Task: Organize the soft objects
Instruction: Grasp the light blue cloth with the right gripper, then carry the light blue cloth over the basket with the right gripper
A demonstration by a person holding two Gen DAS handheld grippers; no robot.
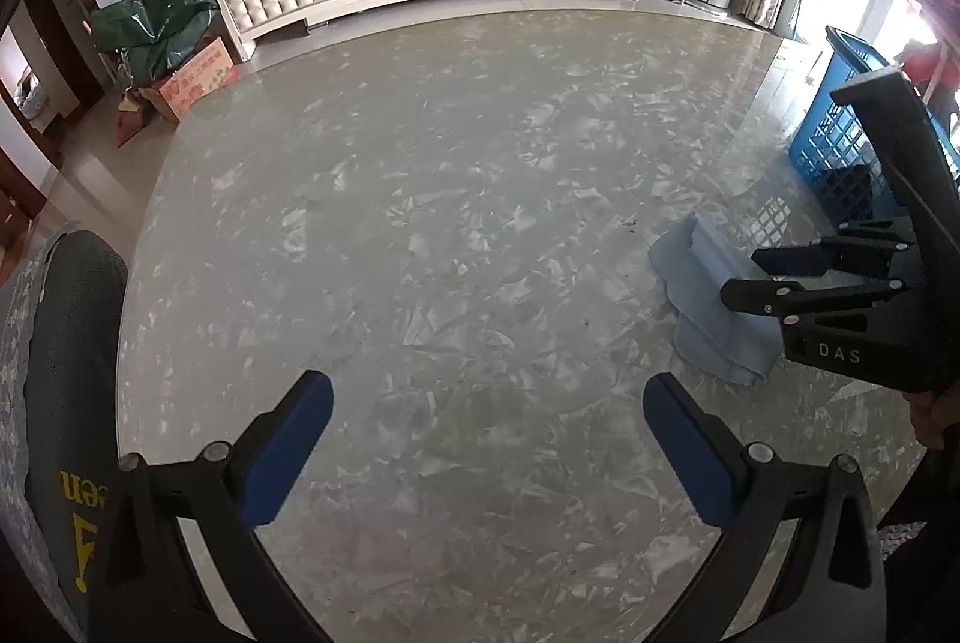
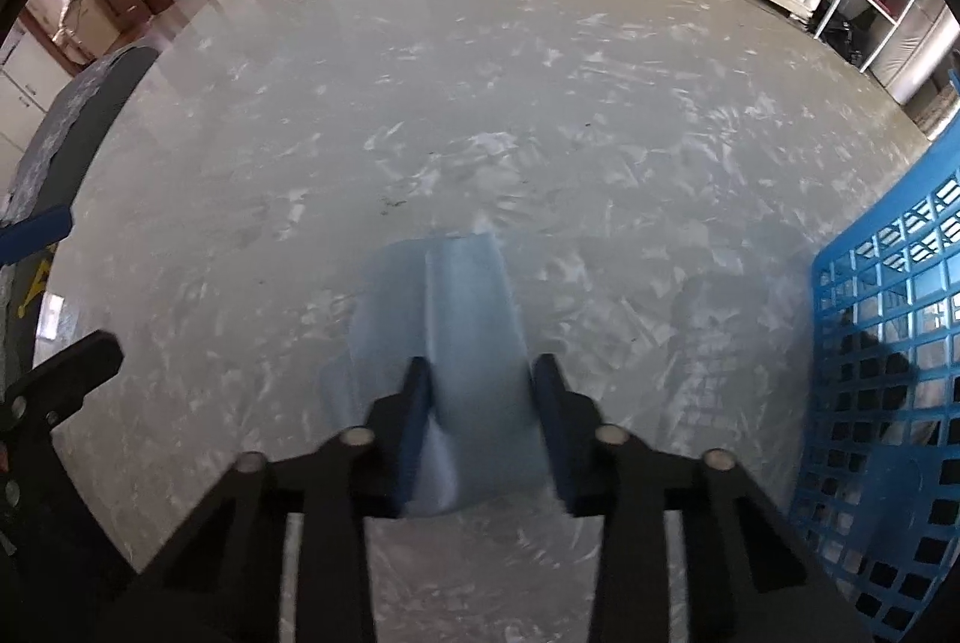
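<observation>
The right gripper (image 2: 480, 391) has its fingers (image 2: 414, 403) closed on a folded pale-blue cloth (image 2: 462, 319), which lies on the tabletop (image 2: 420, 103) and runs forward from between them. The cloth looks light, limp and easily bunched (it will likely sag and unfold if lifted by one edge), so a grip across the thick fold, as now, seems soundest. The left gripper (image 1: 487, 439) hangs with fingers (image 1: 288, 439) spread wide and holding nothing, the cloth (image 1: 702, 283) well off to their right. Right of the right fingers, close by, stands a blue lattice basket (image 2: 888, 343); its wall could snag the cloth. Ahead of both grippers, open marbled surface gives ample room.
</observation>
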